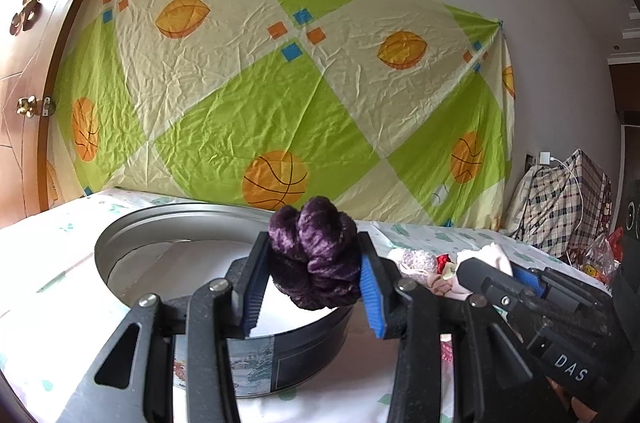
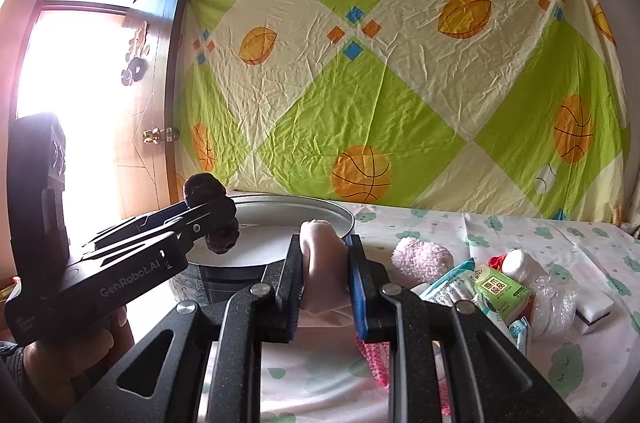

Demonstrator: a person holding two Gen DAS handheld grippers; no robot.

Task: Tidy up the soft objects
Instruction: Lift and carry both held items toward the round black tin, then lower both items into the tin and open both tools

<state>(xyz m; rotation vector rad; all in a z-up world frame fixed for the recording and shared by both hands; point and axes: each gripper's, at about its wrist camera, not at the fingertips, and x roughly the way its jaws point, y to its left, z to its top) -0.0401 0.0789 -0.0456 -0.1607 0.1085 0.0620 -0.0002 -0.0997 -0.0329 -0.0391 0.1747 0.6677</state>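
Soft objects, several: a purple plush scrunchie [image 1: 316, 255] sits pinched between the blue pads of the left tool [image 1: 312, 283], at centre of the left wrist view, held above the near rim of a round metal tin [image 1: 120, 235] whose pale inside shows behind it. In the right wrist view the same scrunchie [image 2: 204, 189] appears at middle left, dark against the bright doorway, clamped in the left tool [image 2: 212, 215] over the tin [image 2: 344, 219]. Pale pink soft cloth [image 2: 322, 255] is squeezed between the pads of the right tool [image 2: 324, 275], lower centre of that view, jaws pressed close on it, just right of the tin. The right tool [image 1: 492, 263] enters the left wrist view at lower right, with the pale cloth [image 1: 492, 255] at its tip. Loose items lie on the bed sheet [image 2: 520, 227], right of centre: a fluffy pink piece [image 2: 420, 255], a green tissue packet [image 2: 502, 289], a white-and-dark sponge block [image 2: 596, 315], crinkled clear plastic [image 2: 556, 303]. Backdrop: a green and cream sheet with basketball print [image 2: 400, 83] hung on the wall; a wooden door [image 2: 160, 103] at left.
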